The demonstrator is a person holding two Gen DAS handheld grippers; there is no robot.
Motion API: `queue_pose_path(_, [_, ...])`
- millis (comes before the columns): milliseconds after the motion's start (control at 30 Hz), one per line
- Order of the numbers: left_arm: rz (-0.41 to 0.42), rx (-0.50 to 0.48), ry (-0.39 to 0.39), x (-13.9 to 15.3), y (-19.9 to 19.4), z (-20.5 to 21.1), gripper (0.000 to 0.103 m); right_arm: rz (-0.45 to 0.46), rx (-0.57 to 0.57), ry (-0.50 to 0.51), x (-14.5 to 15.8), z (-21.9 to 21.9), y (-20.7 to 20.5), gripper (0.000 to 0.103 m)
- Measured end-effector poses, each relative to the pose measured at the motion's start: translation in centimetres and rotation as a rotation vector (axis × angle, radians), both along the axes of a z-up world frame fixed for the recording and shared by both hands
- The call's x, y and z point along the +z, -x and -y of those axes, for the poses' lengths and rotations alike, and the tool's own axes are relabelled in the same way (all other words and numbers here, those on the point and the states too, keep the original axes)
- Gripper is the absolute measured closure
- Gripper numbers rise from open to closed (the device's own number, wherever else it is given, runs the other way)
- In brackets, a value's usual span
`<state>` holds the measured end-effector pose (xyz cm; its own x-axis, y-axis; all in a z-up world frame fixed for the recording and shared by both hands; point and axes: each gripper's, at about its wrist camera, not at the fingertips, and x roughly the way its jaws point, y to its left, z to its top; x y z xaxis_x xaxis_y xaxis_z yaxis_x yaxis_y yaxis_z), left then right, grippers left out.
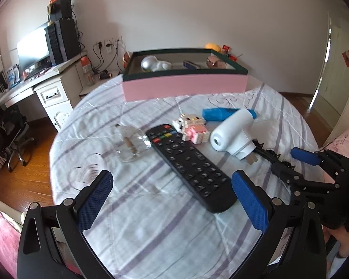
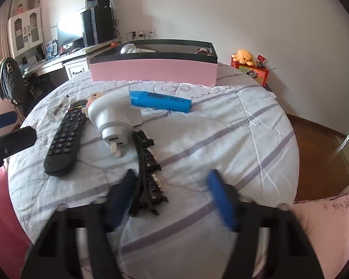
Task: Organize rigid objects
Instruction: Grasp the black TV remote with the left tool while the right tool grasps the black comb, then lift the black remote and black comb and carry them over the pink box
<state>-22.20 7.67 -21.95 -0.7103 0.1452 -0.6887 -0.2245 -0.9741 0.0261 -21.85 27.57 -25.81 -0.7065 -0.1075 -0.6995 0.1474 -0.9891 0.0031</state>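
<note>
Bright daylight | monitor glare | fisheye edges dark | right view motion-blurred

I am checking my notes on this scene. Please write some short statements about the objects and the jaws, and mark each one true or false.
1. The black remote lies on the table. True.
2. The left gripper holds the remote. False: its jaws are open and empty.
3. The pink box is empty. False: a silver-white object and other items lie inside.
4. The right gripper has open jaws around the black hair clip. True.
5. The blue tube is in the box. False: it lies on the table.
</note>
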Motion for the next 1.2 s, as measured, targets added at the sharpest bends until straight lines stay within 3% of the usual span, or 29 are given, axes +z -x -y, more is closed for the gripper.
queue_pose_path(133, [0.038, 0.008, 0.011, -1.4, 0.8, -1.7, 0.0, -0.017, -0.004, 0.005, 0.0, -1.0, 0.0, 0.07])
queue_pose_path(367, [0.1, 0.048, 0.058, -3.7, 2.6, -3.2, 0.0, -0.023, 0.01, -0.008, -0.1, -0.8, 0.3, 0.071])
queue_pose_path(467, [0.095, 0.033, 0.023, -4.0, 2.8, -2.4, 0.001, -0.029, 0.013, -0.012, -0.2, -0.8, 0.2, 0.071])
queue_pose_path(567, [0.09, -0.004, 0.005, -4.0, 2.5, -1.5, 0.009, -0.034, 0.011, -0.013, -0.3, -0.8, 0.2, 0.071])
queue_pose_path(767, [0.08, -0.063, -0.014, -3.5, 1.5, 0.4, 0.049, -0.026, 0.0, -0.025, -0.1, -0.5, 0.3, 0.07])
queue_pose_path(1200, [0.08, -0.093, -0.035, -3.1, -1.5, 3.6, 0.056, -0.003, 0.011, -0.037, 0.2, 1.2, -0.6, 0.076])
